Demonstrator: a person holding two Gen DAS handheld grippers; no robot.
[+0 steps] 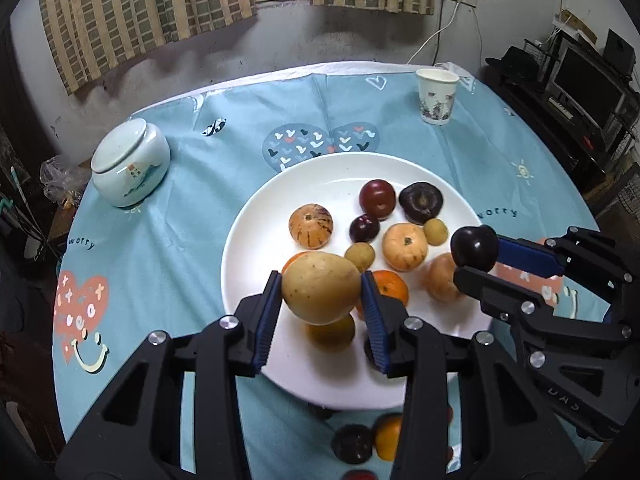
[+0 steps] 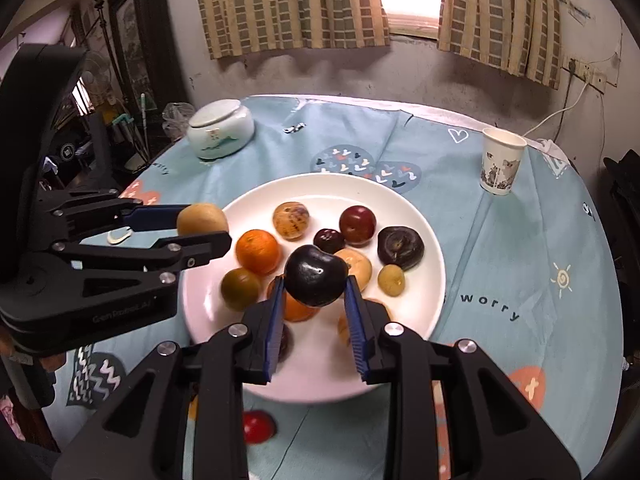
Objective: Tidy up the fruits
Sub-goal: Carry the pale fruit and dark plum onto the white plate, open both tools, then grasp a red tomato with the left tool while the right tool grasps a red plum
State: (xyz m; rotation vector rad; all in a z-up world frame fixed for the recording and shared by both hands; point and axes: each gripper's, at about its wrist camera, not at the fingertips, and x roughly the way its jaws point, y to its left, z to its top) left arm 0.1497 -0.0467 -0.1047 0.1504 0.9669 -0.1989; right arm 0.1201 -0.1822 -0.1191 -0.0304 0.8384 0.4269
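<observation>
A white plate point(image 1: 256, 216) in the middle of the table holds several fruits: small striped melons, red plums, a dark wrinkled fruit point(image 1: 421, 202), oranges and longans. My left gripper point(image 1: 321, 292) is shut on a tan pear-like fruit point(image 1: 320, 286) held above the plate's near left part. My right gripper point(image 2: 314, 284) is shut on a dark purple plum point(image 2: 315, 276) above the plate's near middle. In the left wrist view that plum point(image 1: 475, 249) hangs over the plate's right rim. In the right wrist view the tan fruit point(image 2: 202, 219) hangs at the plate's left rim.
A lidded ceramic jar point(image 1: 129, 162) stands at the table's left and a paper cup point(image 1: 436, 96) at the far right. Loose fruits lie on the blue tablecloth before the plate: a dark plum point(image 1: 352, 443), an orange point(image 1: 387, 436), a red fruit point(image 2: 259, 426).
</observation>
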